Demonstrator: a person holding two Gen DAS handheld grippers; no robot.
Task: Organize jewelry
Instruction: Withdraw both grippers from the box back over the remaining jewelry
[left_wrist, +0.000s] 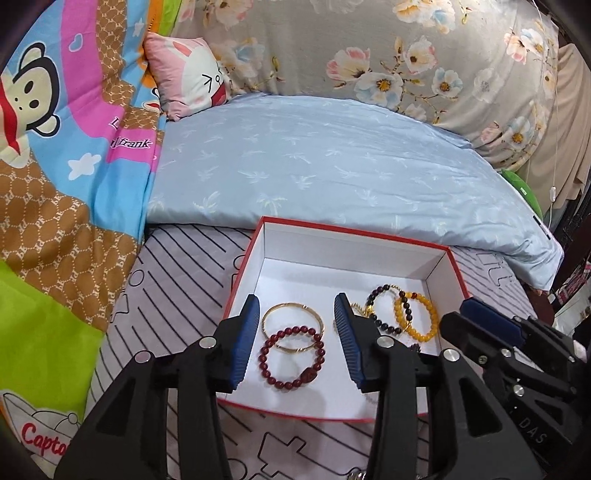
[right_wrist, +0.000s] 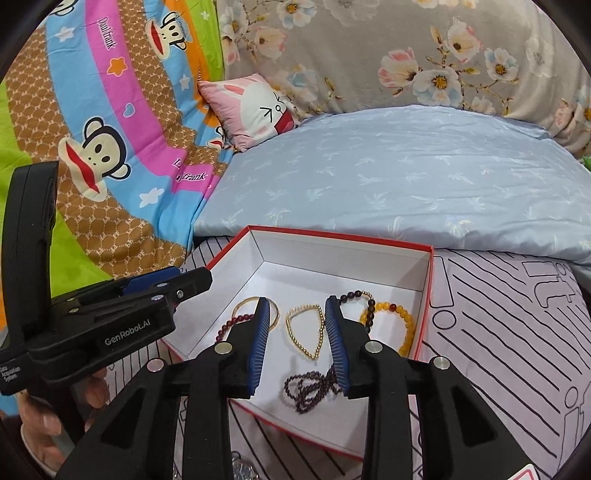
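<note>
A red-edged white box (left_wrist: 343, 230) lies on the striped bed sheet and also shows in the right wrist view (right_wrist: 332, 236). In it lie a gold bangle (left_wrist: 275, 314), a dark red bead bracelet (left_wrist: 273, 369), a yellow bead bracelet (left_wrist: 428, 317) and a dark bead bracelet (left_wrist: 376, 295). The right wrist view adds a gold bead chain (right_wrist: 299, 332) and a purple bead strand (right_wrist: 306, 387). My left gripper (left_wrist: 297, 314) is open and empty above the bangle. My right gripper (right_wrist: 295, 310) is open and empty above the gold chain.
A light blue pillow (left_wrist: 332, 162) lies behind the box. A cartoon monkey quilt (left_wrist: 55, 147) is on the left, with a small pink cushion (left_wrist: 188, 74). A floral blanket (left_wrist: 406, 55) is at the back. A metal watch (right_wrist: 243, 469) lies near the bottom edge.
</note>
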